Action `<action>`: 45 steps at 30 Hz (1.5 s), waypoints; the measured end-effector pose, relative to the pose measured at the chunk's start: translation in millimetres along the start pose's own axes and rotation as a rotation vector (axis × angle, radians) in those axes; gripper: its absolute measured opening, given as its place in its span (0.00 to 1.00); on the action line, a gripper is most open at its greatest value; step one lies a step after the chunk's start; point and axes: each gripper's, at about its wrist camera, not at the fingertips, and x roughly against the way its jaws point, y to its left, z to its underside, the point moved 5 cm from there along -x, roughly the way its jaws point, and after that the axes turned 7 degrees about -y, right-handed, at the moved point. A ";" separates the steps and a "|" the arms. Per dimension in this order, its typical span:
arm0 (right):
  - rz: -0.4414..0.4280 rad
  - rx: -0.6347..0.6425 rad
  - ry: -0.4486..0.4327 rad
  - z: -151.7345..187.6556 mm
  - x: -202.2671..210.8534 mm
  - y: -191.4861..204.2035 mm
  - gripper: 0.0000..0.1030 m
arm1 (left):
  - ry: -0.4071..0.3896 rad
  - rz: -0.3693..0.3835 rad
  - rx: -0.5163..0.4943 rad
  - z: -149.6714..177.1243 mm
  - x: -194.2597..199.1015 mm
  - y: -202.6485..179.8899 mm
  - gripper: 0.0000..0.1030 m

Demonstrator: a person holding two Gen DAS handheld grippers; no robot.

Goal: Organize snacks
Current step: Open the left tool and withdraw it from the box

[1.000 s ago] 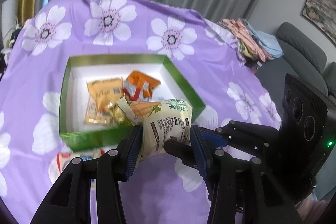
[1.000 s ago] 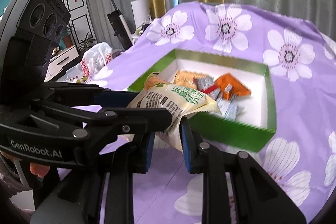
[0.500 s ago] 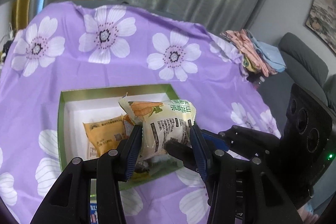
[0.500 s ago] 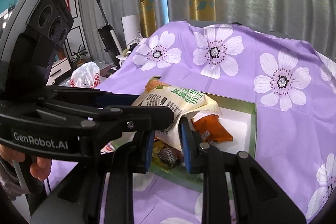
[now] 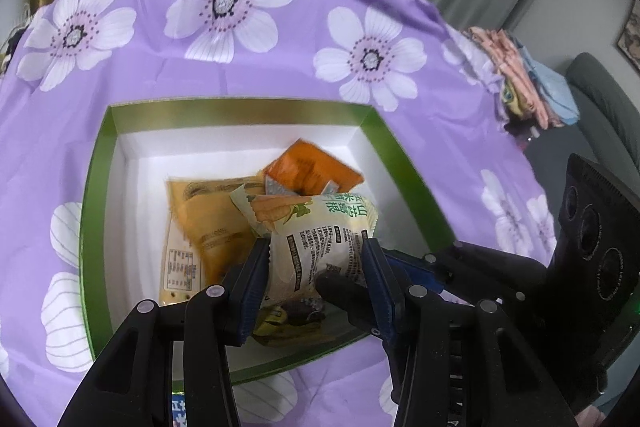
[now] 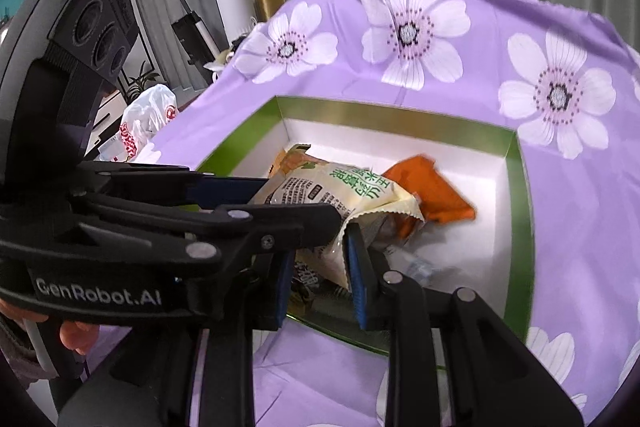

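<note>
Left wrist view: cream snack packet (image 5: 320, 243) w/ carrot print sits between both blue pads of the left gripper (image 5: 316, 283); pads press its two long sides, so jaws are clamped on it. Right gripper (image 5: 400, 267) enters from the right in this view, one black finger lying across the packet's lower face.

Right wrist view: same packet (image 6: 344, 195); its serrated end seal hangs down between the right gripper (image 6: 318, 267) pads. Right jaws are opening, seal edge in the gap. Contact w/ the left pad is hidden, so grip is judged light at best. Left gripper (image 6: 280, 195) comes in from the left side of the frame, holding the packet body.

Position: packet is above the near part of the green box (image 5: 240, 105), over other snacks already inside: yellow-orange pouch (image 5: 208, 223) to the left, orange sachet (image 5: 316, 171) farther in, dark wrappers (image 5: 296, 311) under the jaws. Whether it touches those snacks can't be told. Box rests on a purple floral cloth (image 5: 360, 27).

Handling (est.):
- Light, air-puffed pillow pack; film is thin, soft, prob. slippery.
- Contents likely brittle; hard squeeze may crush or pop the pack.
- Body dents under pads, so it can squirm out sideways.
- Best hold: flat end seals, or across the body w/ mod. pressure, as the left gripper has it.
- Once let go, expect it to settle loosely on the pile, poss. tilted.
</note>
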 end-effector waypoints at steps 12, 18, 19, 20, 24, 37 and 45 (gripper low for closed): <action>0.030 -0.021 0.000 4.1 2.3 -2.3 0.46 | -0.010 -0.034 0.028 0.2 6.0 8.0 0.46; 0.044 -0.027 -0.021 6.1 19.3 -1.6 0.55 | -0.037 -0.063 0.041 0.7 27.4 14.1 0.57; 0.048 -0.026 -0.026 7.4 24.6 -1.0 0.56 | -0.044 -0.068 0.045 1.8 33.0 16.4 0.57; 0.050 -0.027 -0.031 8.1 28.2 -0.7 0.58 | -0.047 -0.071 0.049 2.8 36.7 17.9 0.57; 0.055 -0.046 -0.060 11.3 47.2 0.7 0.66 | -0.060 -0.091 0.074 8.7 57.6 28.2 0.62; 0.058 -0.064 -0.086 36.0 89.9 13.9 0.70 | -0.095 -0.192 0.151 56.1 122.0 67.2 0.77; 0.035 -0.071 -0.038 59.0 89.2 27.5 0.70 | -0.044 -0.223 0.225 97.8 128.8 85.2 0.77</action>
